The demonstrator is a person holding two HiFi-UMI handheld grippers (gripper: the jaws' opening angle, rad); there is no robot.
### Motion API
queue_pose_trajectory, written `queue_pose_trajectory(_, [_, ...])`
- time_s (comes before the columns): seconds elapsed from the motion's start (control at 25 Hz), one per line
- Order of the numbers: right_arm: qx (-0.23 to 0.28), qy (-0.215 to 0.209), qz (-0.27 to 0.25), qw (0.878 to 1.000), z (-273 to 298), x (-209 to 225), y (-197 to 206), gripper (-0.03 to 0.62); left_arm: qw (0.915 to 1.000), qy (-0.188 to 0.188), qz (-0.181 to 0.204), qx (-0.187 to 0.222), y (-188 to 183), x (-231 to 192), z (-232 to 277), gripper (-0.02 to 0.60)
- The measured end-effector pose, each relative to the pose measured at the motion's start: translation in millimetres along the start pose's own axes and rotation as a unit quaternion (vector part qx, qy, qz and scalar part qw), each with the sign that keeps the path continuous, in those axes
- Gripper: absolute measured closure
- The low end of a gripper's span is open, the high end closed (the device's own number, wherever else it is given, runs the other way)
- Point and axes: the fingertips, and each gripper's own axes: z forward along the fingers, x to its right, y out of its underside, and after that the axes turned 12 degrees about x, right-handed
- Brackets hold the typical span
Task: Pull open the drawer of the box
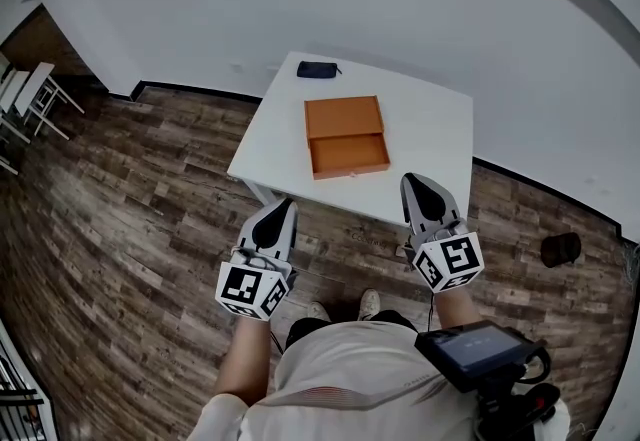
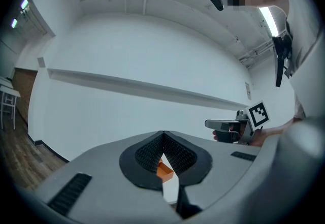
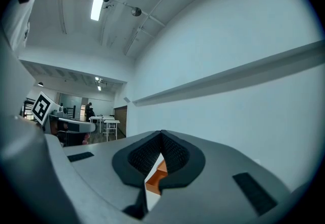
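Orange box [image 1: 343, 117] sat dead centre in the head view, on the white desk [image 1: 430, 129], and its drawer [image 1: 349, 156] was out, slid toward the lower edge of the frame and showing its bare inside. A dark blue pouch [image 1: 317, 70] lay on the desk's far edge, above the box and well apart from it. Down in the lower half, the left claw [image 1: 283, 209] and the right claw [image 1: 420, 187] hung over the wood floor [image 1: 130, 189] on the near side of the desk, neither touching box nor drawer. A small black object [image 1: 560, 249] sat on the floor at the right of the frame.

Over to the left gripper view: pads pressed together at the tip, nothing pinched. A sliver of orange showed through the gap lower down, far off. At the right of that frame the other gripper's marker cube and the hand holding it were plain to see against a white wall.

Right gripper view: the same story, pads pressed together, nothing between them, orange peeking through the gap below. The left gripper's marker cube showed at the frame's left edge, with an open room behind it.
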Motion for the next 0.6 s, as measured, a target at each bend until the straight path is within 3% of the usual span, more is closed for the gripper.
queue_pose_trajectory(0.6, [-0.004,0.005,-0.005,1.0,-4.9,10.7,2.7,0.591,1.0,0.002,0.004,-0.001,3.3,9.9,10.7,0.572])
